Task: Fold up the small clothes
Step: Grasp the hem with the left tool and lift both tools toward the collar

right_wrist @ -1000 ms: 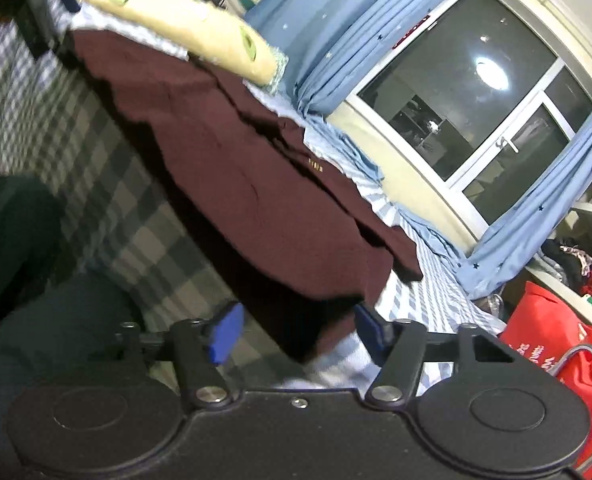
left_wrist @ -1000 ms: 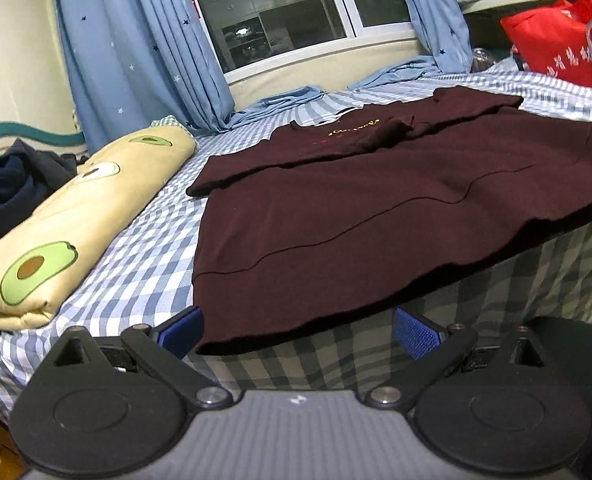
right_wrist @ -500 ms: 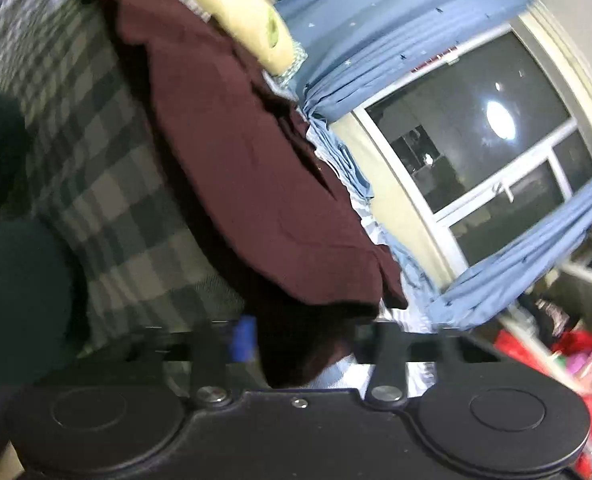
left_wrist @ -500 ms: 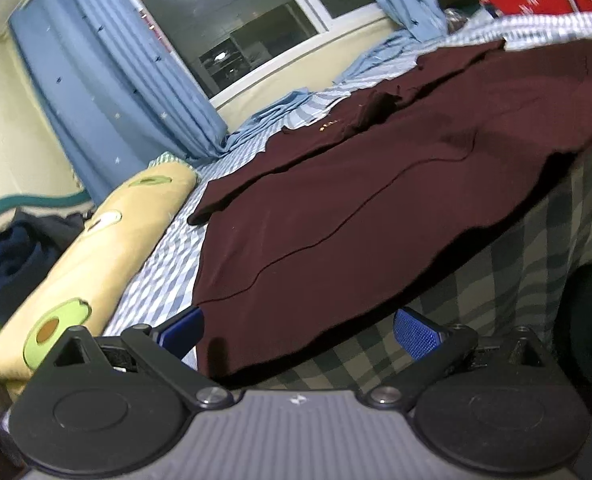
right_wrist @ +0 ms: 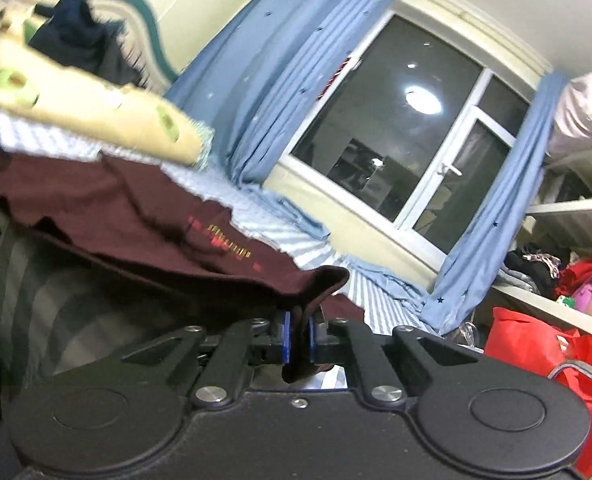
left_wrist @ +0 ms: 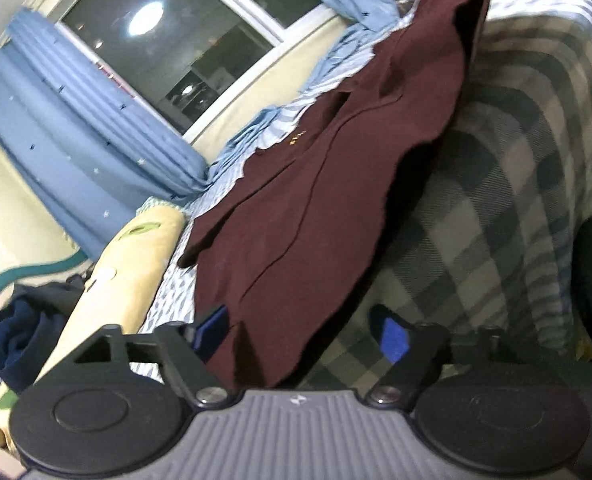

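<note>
A dark maroon shirt (left_wrist: 296,220) lies spread on the checked bed sheet (left_wrist: 496,200), its hem over the bed's edge. My left gripper (left_wrist: 302,334) sits at the near hem corner. Its jaws are closing with that corner between them, and the blue pads (left_wrist: 392,340) do not press on the cloth. In the right wrist view my right gripper (right_wrist: 300,340) is shut on the other corner of the shirt (right_wrist: 136,216) and holds it lifted above the bed. The far side of the shirt rises out of the left wrist view at the top.
A long cream pillow with avocado prints (left_wrist: 128,272) lies along the shirt's left side, with dark navy clothes (left_wrist: 12,332) beyond it. Blue curtains (right_wrist: 256,80) and a window stand behind the bed. A red bag (right_wrist: 536,344) and shelves stand to the right.
My right gripper has shut on the shirt's corner and risen with it, so that side of the shirt is pulled up. My left gripper has rolled and its jaws have narrowed around the hem.
</note>
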